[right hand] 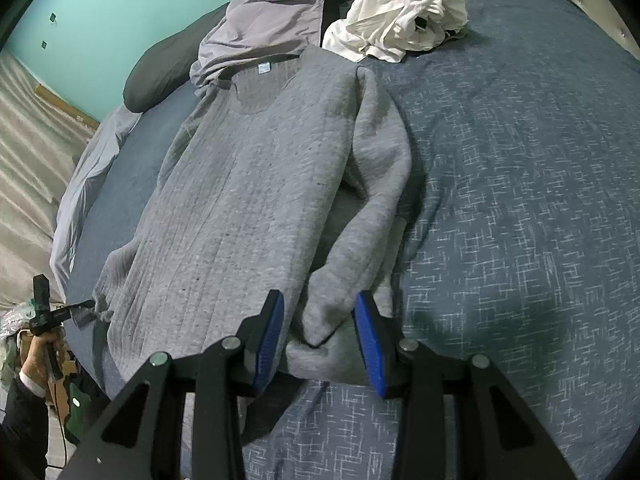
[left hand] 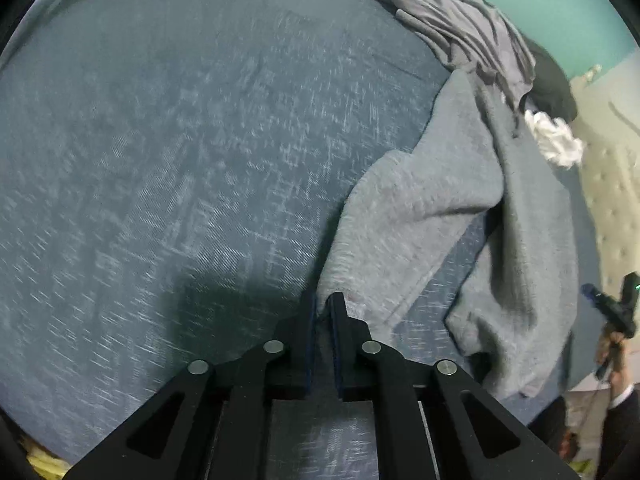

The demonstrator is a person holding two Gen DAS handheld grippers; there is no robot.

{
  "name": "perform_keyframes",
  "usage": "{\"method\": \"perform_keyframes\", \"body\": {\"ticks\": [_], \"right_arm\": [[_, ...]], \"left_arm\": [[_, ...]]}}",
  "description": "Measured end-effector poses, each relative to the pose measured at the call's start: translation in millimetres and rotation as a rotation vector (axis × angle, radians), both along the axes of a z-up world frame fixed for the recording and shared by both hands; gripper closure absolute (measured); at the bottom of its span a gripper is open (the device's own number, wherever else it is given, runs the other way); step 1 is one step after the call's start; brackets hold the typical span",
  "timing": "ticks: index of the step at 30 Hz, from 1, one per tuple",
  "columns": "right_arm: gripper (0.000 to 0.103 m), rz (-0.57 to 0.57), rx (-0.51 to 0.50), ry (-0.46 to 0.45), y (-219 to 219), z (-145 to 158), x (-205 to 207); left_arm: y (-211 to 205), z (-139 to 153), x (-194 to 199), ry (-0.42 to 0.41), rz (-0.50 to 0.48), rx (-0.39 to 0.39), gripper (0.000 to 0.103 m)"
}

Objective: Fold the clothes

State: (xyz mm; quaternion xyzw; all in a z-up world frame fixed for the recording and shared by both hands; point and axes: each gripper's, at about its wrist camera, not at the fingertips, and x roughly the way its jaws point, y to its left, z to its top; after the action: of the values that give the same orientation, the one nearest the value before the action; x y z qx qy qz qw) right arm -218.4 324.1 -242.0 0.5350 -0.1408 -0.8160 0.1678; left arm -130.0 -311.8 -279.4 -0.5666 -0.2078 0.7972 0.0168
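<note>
Grey sweater spread on bed, frame centre. Left gripper fingers nearly closed, pinching sweater edge. Right gripper fingers part-open, straddling sleeve cuff, not clamped.

Left gripper: black linkage arms, four silver rivets behind the jaws, dark blue pads; right gripper: same black arms, rivets, bright blue pads; dark sleeve with white cuff.

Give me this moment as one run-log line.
left gripper: shut on grey sweater edge | right gripper: open, straddling sleeve cuff | sweater: flat on blue bedspread | fold: not yet done
</note>
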Motion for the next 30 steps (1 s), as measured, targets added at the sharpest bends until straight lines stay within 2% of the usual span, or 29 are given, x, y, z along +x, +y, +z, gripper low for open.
{"method": "perform_keyframes", "body": {"ticks": [1,6,14,15,16,17,22,30], "right_arm": [[0.065,0.003,0.001,0.000,-1.2,0.3,0.4],[0.065,0.006,0.007,0.005,-2.1,2.9,1.7],[0.065,0.002,0.015,0.003,-0.8,2.4,3.4],[0.065,0.001,0.016,0.002,-0.6,2.2,3.3],[0.065,0.000,0.016,0.000,-0.6,1.9,3.1],[0.065,0.000,0.016,-0.001,-0.5,1.6,3.0],[0.065,0.007,0.016,0.000,-1.7,2.2,2.0],[0.065,0.006,0.023,0.002,-1.0,3.8,0.8]], "left_arm": [[-2.3,-4.2,1.9,-0.003,0.003,0.023,0.084],[1.8,-11.8,4.7,-0.001,-0.015,0.046,0.074],[8.0,-19.7,2.7,0.010,-0.064,0.012,0.074],[7.7,-19.9,2.9,0.010,-0.070,0.004,0.078],[7.3,-20.1,3.1,0.009,-0.075,-0.003,0.090],[7.8,-18.6,3.3,0.013,-0.081,-0.014,0.094],[5.2,-5.1,2.9,0.033,-0.097,-0.053,0.095],[-34.7,38.0,-12.1,0.075,-0.050,-0.129,0.096]]}}
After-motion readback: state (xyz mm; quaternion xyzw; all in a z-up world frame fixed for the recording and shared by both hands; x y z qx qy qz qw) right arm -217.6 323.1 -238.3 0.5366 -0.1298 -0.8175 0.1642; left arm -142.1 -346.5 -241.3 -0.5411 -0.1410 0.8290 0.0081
